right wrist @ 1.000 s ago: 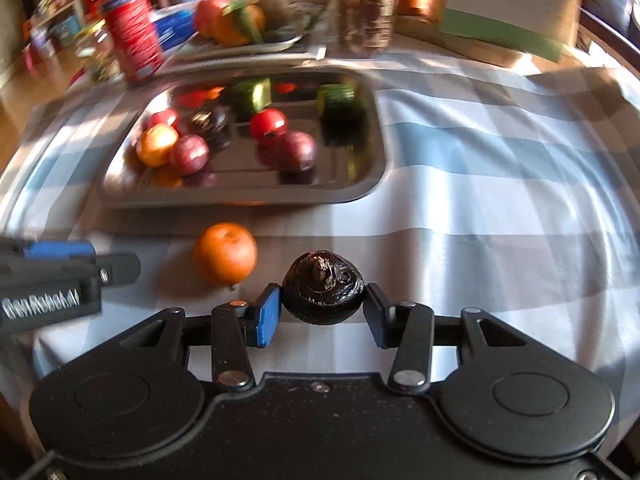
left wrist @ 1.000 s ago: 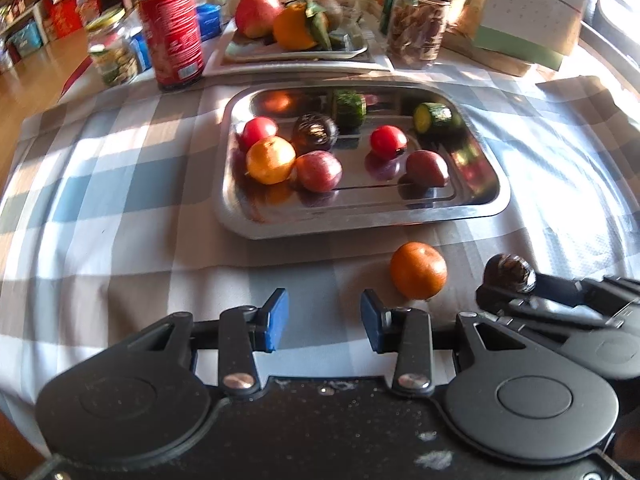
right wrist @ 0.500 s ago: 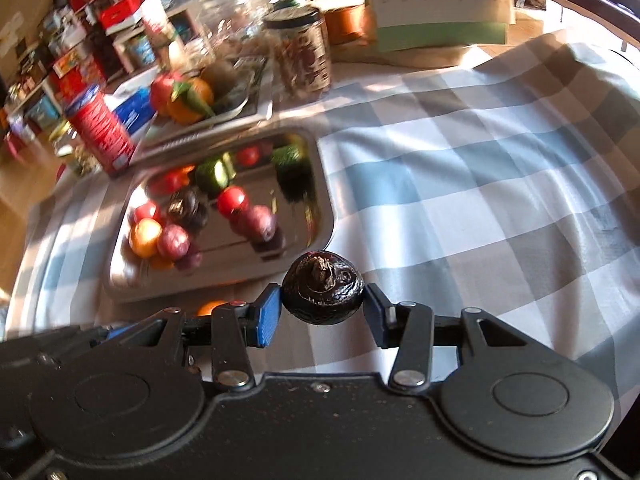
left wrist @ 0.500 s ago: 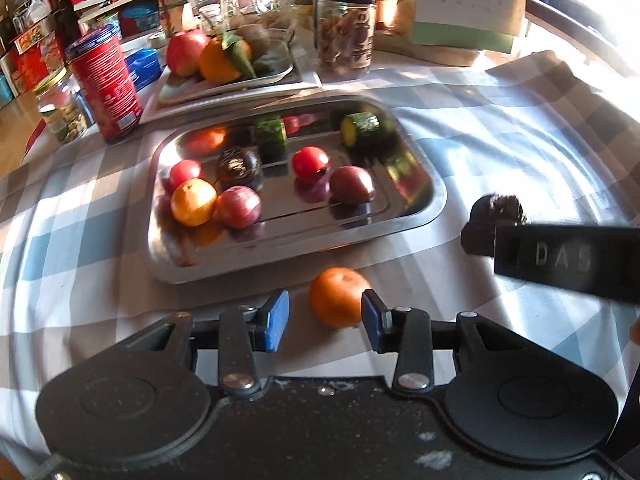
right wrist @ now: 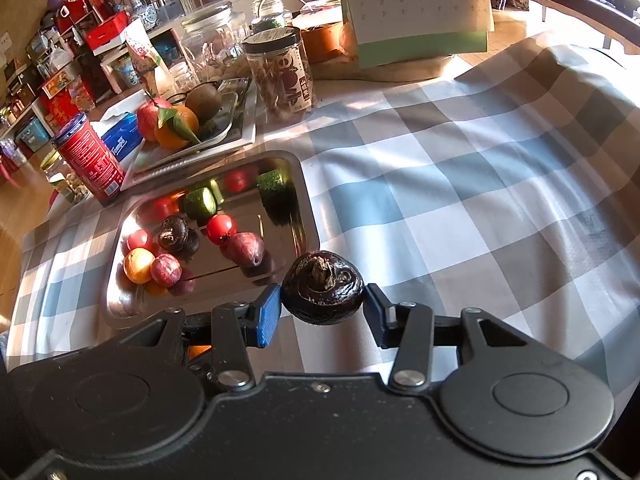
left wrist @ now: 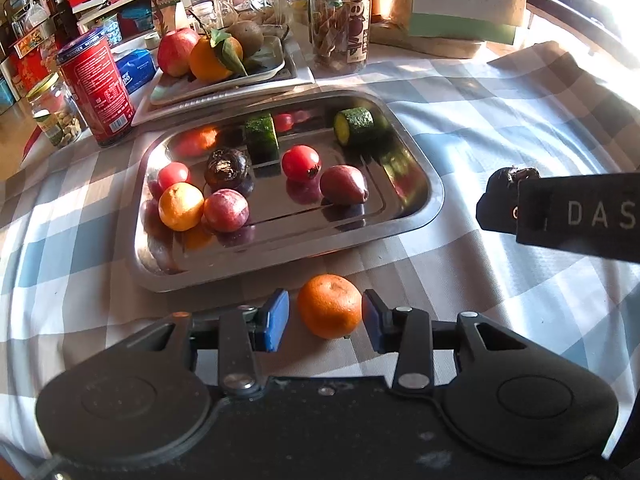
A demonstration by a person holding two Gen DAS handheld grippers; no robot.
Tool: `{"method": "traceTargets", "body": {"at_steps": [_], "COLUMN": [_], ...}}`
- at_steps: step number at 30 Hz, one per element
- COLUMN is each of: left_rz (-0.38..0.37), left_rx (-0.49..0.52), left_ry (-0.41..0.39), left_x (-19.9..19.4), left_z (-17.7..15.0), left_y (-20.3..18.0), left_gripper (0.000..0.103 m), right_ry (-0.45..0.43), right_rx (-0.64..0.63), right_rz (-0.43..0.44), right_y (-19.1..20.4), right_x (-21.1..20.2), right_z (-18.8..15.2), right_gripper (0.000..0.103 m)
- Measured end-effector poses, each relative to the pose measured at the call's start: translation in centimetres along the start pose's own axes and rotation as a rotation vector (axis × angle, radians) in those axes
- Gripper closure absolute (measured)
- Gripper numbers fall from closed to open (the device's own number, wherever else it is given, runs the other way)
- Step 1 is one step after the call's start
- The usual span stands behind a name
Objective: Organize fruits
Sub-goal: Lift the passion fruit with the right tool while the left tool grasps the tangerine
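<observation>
A left gripper [left wrist: 325, 320] with black arms and blue pads straddles a round orange mandarin [left wrist: 329, 306] resting on a blue, grey and white checked tablecloth [left wrist: 500, 128]. Narrow gaps separate the pads from the fruit. Just beyond lies a shiny rectangular steel tray [left wrist: 430, 200] holding small fruits and cucumber pieces. At right, the black right gripper [left wrist: 516, 208] carries a dark wrinkled fruit [left wrist: 505, 178] above the cloth.

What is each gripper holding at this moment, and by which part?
The right gripper clamps a dark wrinkled fruit by its two opposite sides. The left gripper holds nothing: its open jaws straddle the orange on the tablecloth.
</observation>
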State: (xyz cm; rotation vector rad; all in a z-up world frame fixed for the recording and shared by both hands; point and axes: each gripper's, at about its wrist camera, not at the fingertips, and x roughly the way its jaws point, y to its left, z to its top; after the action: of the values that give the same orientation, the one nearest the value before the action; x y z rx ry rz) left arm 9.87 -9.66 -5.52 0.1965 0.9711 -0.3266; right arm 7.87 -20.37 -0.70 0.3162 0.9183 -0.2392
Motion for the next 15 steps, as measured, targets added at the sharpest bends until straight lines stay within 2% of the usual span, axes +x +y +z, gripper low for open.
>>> {"method": "traceTargets", "body": {"at_steps": [5,10,15], "left_rz": [-0.001,0.039,0.058], "left_rx": [-0.011,-0.004,0.005], "left_ry": [0.013,-0.005,0.02], "left_x": [0.9,1.5,2.3], "left_z": [0.2,0.6,0.6], "left_y": [-0.4,-1.2,-1.1], "left_gripper": [0.061,0.059,0.059], "right_ry": [0.007,0.008,0.014], "right_rx": [0.005,0.001,0.003], "right_rz": [0.003,0.0,0.004], "right_y": [0.1,0.1,0.1], "right_x": [0.1,0.1,0.2], "right_z": [0.1,0.1,0.0], "right_gripper": [0.049,0.049,0.049]}}
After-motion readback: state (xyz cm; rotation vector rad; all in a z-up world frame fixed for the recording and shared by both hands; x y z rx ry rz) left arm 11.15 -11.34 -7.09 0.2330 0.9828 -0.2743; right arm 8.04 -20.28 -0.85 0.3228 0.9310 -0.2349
